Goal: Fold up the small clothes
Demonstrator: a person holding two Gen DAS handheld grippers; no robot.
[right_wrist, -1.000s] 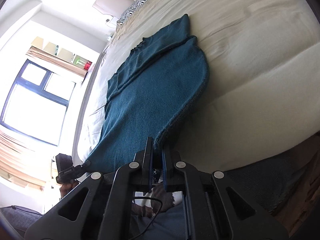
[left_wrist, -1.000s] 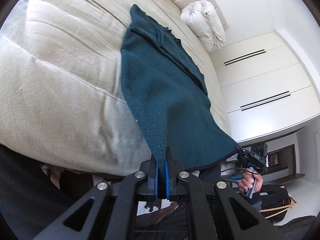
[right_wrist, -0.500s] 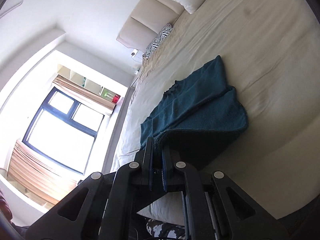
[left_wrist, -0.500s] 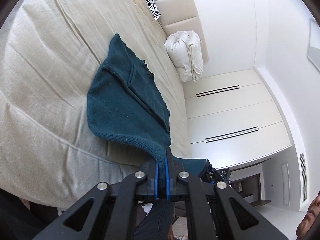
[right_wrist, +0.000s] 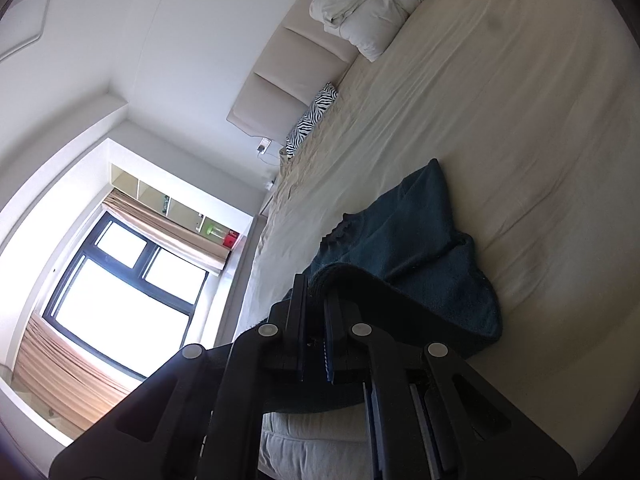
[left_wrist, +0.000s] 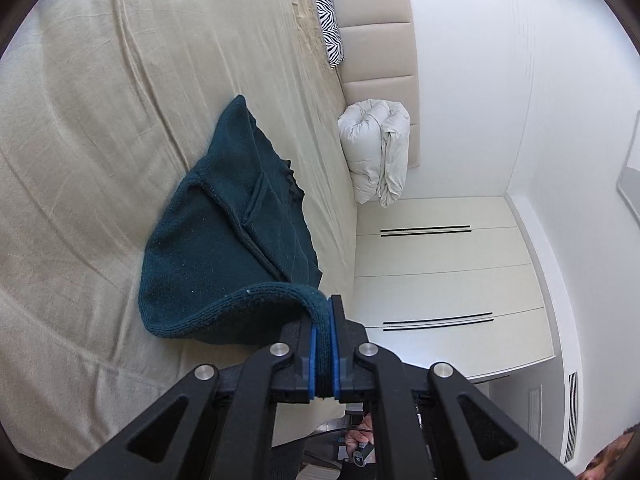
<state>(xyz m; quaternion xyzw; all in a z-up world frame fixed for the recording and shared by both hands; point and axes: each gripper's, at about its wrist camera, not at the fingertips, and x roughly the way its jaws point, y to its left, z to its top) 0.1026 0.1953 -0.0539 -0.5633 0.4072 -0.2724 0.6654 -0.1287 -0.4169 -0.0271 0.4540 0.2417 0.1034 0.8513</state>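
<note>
A dark teal knitted sweater (left_wrist: 224, 236) lies on the beige bed (left_wrist: 100, 120), its near hem lifted and curling back over the rest. My left gripper (left_wrist: 324, 312) is shut on one corner of that ribbed hem, blue pads pressing the knit. In the right wrist view the same sweater (right_wrist: 412, 240) arches up from the bed, and my right gripper (right_wrist: 316, 292) is shut on the other hem corner. The sleeves lie folded in on the body. The underside of the raised fold is in shadow.
A rolled white duvet (left_wrist: 376, 152) and a zebra-print pillow (left_wrist: 330, 24) sit by the padded headboard (left_wrist: 380, 48). White wardrobe doors (left_wrist: 440, 272) stand past the bed's right side. A window (right_wrist: 120, 292) with curtains lies on the other side. A hand shows low down (left_wrist: 360, 440).
Both grippers have risen and moved toward the headboard with the hem, so the sweater's lower part now doubles over the upper part and its spread on the bed is shorter.
</note>
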